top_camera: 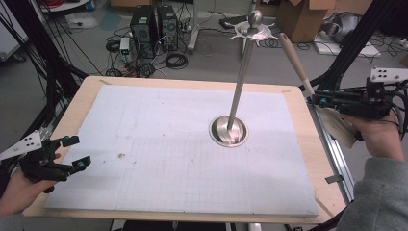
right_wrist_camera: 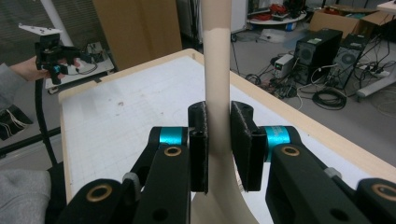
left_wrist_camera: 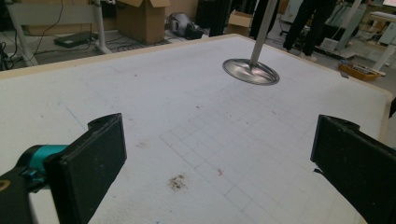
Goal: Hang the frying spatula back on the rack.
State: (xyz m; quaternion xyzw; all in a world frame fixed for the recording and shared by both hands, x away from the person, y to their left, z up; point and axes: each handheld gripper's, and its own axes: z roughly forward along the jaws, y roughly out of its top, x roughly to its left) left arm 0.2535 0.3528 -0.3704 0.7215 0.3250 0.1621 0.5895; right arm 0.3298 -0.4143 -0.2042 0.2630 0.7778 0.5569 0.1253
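A tall metal stand point(top_camera: 240, 82) with a round base point(top_camera: 229, 131) and hooked top point(top_camera: 254, 29) rises from the middle right of the white gridded mat point(top_camera: 159, 159). My right gripper point(top_camera: 315, 100) hovers over the table's right edge, shut on the neck of a cream spatula point(top_camera: 294, 60); its handle points up toward the stand's top. In the right gripper view the jaws clamp the spatula handle point(right_wrist_camera: 217, 60) from both sides. My left gripper point(top_camera: 77, 152) stands open and empty at the mat's near left corner. The left gripper view looks past both fingers point(left_wrist_camera: 88, 163) to the base point(left_wrist_camera: 251, 71).
The mat lies on a wooden board point(top_camera: 308, 144) with a metal rail point(top_camera: 332, 149) along its right side. Behind the table the floor holds computer towers point(top_camera: 154, 26), cables and cardboard boxes point(top_camera: 308, 17). Black frame struts point(top_camera: 33, 62) flank the left.
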